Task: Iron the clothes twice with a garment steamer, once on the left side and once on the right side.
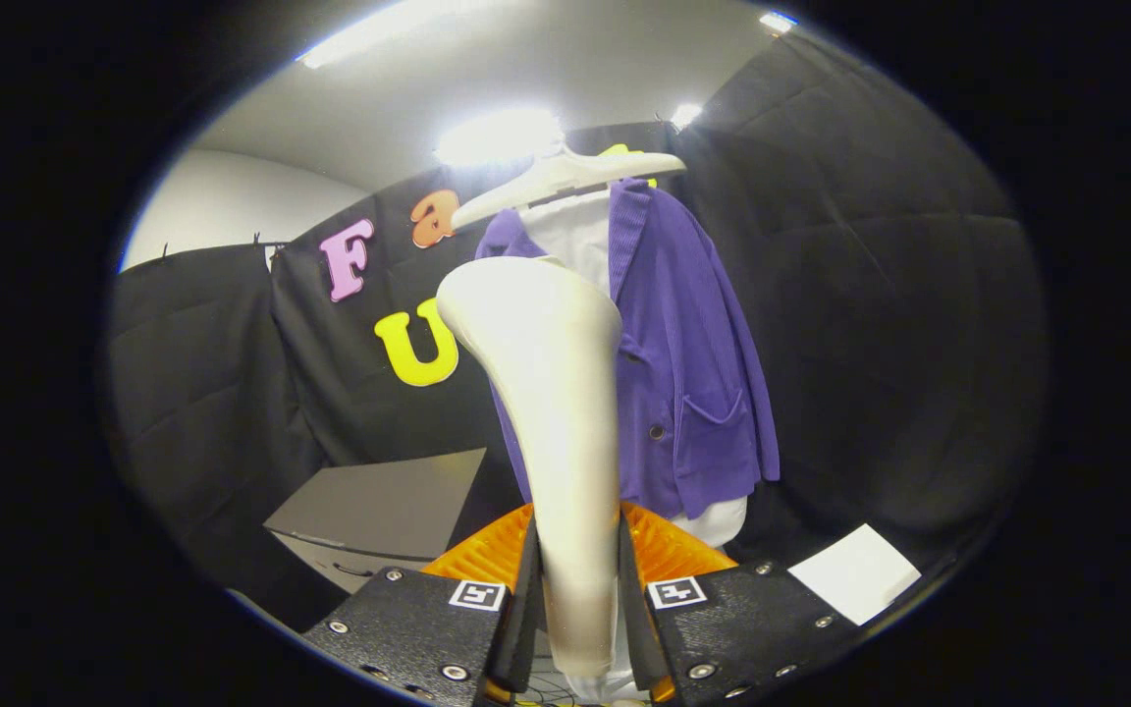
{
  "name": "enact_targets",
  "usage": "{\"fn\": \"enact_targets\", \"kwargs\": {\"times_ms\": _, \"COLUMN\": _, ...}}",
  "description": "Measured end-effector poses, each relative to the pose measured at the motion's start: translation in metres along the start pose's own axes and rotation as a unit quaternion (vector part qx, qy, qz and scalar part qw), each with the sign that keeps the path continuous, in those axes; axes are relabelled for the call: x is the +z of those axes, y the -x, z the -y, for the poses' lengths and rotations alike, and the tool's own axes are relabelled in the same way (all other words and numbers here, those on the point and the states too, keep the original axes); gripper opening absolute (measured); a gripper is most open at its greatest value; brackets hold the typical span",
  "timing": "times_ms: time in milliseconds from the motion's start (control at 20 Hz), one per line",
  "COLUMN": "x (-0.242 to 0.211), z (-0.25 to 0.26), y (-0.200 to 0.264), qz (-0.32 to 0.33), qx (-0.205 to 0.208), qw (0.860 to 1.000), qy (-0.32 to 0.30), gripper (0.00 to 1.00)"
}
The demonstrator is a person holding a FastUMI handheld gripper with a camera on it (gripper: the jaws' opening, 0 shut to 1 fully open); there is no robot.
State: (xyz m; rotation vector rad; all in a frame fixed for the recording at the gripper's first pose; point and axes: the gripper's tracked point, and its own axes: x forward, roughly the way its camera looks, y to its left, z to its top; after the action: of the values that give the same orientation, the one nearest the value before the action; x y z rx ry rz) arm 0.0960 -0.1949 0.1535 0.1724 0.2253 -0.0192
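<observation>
The tongs [580, 589] are clenched on the handle of the cream-white plastic garment steamer [551, 393], its head raised just before the purple corduroy jacket [693, 373] hanging on a white hanger [565, 177]. A loose grip might let the smooth handle twist, so a pass could miss one side.

A cream-white garment steamer [548, 412] before a ribbed purple jacket [688, 363] over a white shirt [575, 236].

Grey box [379, 511], white paper sheet [855, 572].

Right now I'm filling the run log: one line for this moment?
tool shut on steamer | steamer head raised before purple jacket | jacket on hanger
</observation>
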Motion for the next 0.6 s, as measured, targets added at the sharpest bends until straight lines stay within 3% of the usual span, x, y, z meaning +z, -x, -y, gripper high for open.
{"fn": "enact_targets", "kwargs": {"times_ms": 350, "x": 0.085, "z": -0.005, "y": -0.011, "qz": 0.092, "qx": 0.001, "qw": 0.996, "qy": -0.015, "gripper": 0.38}}
{"fn": "enact_targets", "kwargs": {"times_ms": 600, "x": 0.126, "z": 0.012, "y": -0.034, "qz": 0.161, "qx": -0.024, "qw": 0.986, "qy": -0.041, "gripper": 0.38}}
